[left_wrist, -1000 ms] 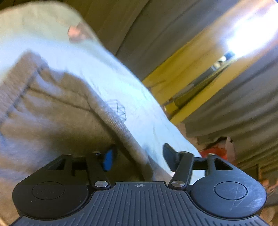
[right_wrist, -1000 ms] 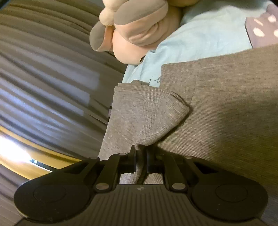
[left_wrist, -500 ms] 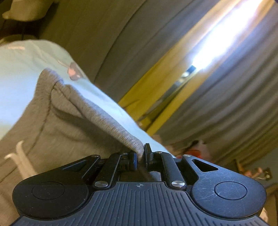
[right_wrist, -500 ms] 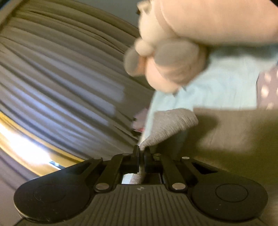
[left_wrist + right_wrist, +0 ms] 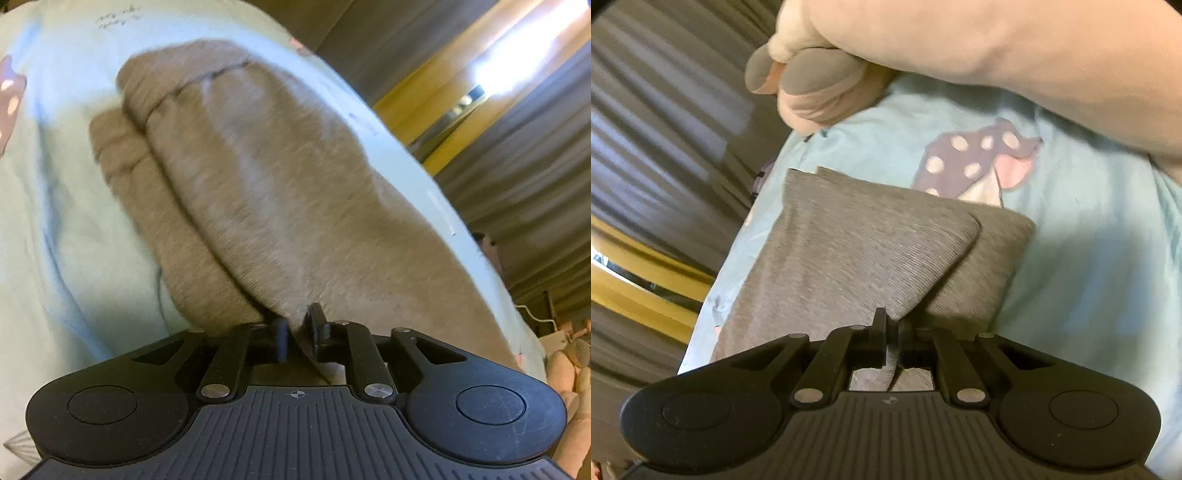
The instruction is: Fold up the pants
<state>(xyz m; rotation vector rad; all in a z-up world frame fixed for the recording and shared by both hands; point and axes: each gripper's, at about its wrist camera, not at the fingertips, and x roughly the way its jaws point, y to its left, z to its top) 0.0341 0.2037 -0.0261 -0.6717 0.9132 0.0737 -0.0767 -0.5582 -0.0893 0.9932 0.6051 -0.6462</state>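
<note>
Fingers (image 5: 282, 339) of both grippers (image 5: 892, 334) pinch grey pants (image 5: 849, 251) on a pale-blue sheet (image 5: 1089, 258), curtains (image 5: 535, 155) behind.

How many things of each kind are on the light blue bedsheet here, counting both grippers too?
Grey pants: 1
Plush toy: 1
Grippers: 2, the left gripper and the right gripper, each shut on the pants' fabric
Bedsheet underneath: 1
Total: 5
</note>
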